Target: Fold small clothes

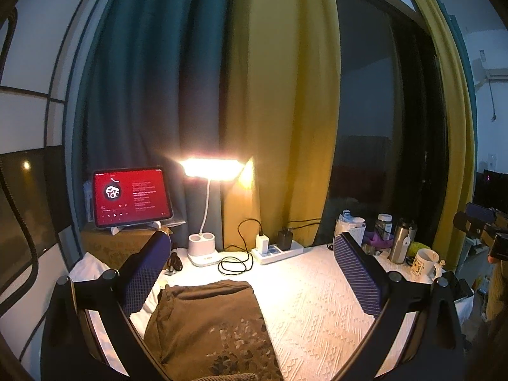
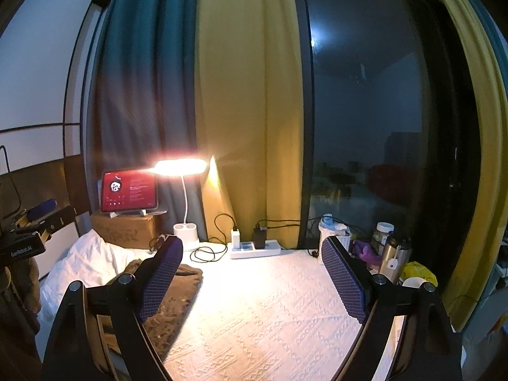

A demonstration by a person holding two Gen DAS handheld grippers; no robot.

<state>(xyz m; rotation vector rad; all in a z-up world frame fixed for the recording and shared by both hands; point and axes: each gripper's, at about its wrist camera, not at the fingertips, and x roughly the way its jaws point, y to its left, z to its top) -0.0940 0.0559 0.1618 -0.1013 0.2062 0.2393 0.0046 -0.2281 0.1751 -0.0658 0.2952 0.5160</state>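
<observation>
Where lamplight falls, knobbly white cloth [image 1: 317, 301] bears crumpled brown garment [image 1: 209, 324].

garment [image 1: 209, 324]: 1 | claws: 2 – left [image 1: 254, 273], right [image 2: 250, 279] | lamp [image 1: 203, 247]: 1 | tablet [image 1: 131, 197]: 1 | mug [image 1: 425, 263]: 1

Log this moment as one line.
left gripper: open, empty | right gripper: open, empty | brown garment: folded on white cloth | lamp: lit

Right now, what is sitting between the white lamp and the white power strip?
A coiled black cable lies on the white cloth between the lamp and the power strip. Both wrist views show it.
</observation>
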